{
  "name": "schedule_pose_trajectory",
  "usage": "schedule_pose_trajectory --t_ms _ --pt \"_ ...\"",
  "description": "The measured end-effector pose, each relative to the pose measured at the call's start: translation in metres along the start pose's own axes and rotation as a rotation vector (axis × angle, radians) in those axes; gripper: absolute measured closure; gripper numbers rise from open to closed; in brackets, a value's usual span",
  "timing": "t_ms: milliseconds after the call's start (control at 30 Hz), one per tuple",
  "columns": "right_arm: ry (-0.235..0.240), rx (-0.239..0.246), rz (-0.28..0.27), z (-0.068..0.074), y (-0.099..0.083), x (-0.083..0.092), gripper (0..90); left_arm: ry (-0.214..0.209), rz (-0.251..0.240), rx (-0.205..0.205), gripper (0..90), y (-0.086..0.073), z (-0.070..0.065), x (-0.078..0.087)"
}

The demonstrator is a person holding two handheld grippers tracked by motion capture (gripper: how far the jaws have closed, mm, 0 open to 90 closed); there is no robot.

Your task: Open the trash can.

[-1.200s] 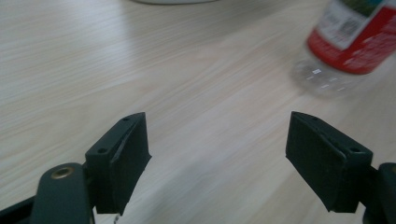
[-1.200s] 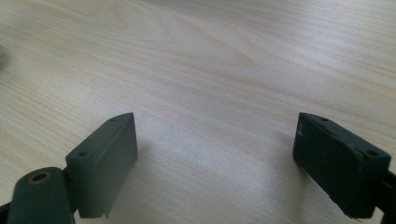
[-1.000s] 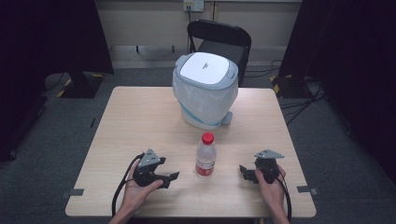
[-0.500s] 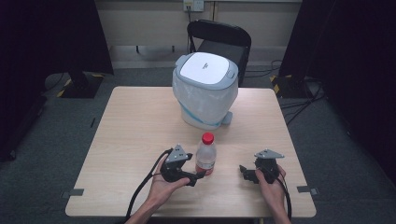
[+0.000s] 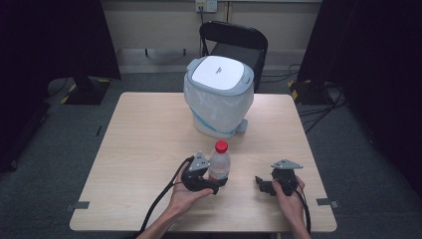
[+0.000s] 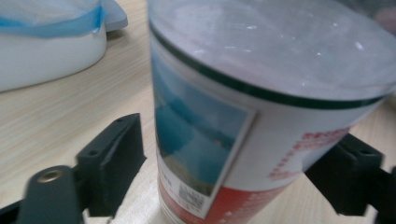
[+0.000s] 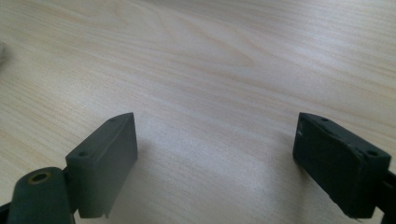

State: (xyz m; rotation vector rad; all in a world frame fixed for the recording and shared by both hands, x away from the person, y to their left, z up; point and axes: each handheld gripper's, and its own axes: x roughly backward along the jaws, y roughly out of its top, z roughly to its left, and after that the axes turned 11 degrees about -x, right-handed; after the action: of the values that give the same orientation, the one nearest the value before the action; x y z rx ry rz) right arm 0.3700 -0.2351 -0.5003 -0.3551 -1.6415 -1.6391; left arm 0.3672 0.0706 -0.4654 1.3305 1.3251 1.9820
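Fingers (image 6: 112, 163) of left gripper (image 5: 211, 183) closing around bottle (image 5: 219, 164), gap remaining; right gripper (image 5: 264, 185) wide, empty; off-centre squeeze could topple bottle.

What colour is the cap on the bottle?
Red. The bottle cap shows best in the high view.

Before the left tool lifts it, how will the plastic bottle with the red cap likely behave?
The bottle is tall and narrow and stands upright, so a sideways push may tip it. Its clear body looks thin, so a hard squeeze could dent it. The glossy label between the left tool jaws may be a little slippery.
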Motion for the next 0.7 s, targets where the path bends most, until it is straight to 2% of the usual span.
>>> schedule_pose_trajectory --t_ms 33,133,200,267,300,333,400,500,600,700 --pt "0.000 0.000 0.000 0.000 0.000 0.000 12.9 0.000 0.000 0.000 26.1 0.000 0.000 0.000" --pt "0.000 0.000 0.000 0.000 0.000 0.000 12.9 0.028 0.023 -0.029 26.9 0.000 0.002 0.006" --pt "0.000 0.000 0.000 0.000 0.000 0.000 12.9 0.028 0.018 -0.023 27.4 0.000 0.003 0.009" --pt "0.000 0.000 0.000 0.000 0.000 0.000 12.9 0.036 0.019 -0.013 27.5 -0.002 0.007 0.017" --pt "0.000 0.000 0.000 0.000 0.000 0.000 12.9 0.060 0.022 -0.022 27.8 -0.004 0.011 0.026" --pt "0.000 0.000 0.000 0.000 0.000 0.000 12.9 0.066 0.019 -0.023 27.9 -0.004 0.013 0.031" --pt "0.000 0.000 0.000 0.000 0.000 0.000 12.9 0.076 0.017 -0.017 28.0 -0.005 0.015 0.036" --pt "0.000 0.000 0.000 0.000 0.000 0.000 12.9 0.111 0.008 0.000 28.3 -0.011 0.025 0.056" --pt "0.000 0.000 0.000 0.000 0.000 0.000 12.9 0.127 0.010 -0.005 28.6 -0.014 0.028 0.064" --pt "0.000 0.000 0.000 0.000 0.000 0.000 12.9 0.159 0.006 0.001 28.7 -0.024 0.034 0.080"
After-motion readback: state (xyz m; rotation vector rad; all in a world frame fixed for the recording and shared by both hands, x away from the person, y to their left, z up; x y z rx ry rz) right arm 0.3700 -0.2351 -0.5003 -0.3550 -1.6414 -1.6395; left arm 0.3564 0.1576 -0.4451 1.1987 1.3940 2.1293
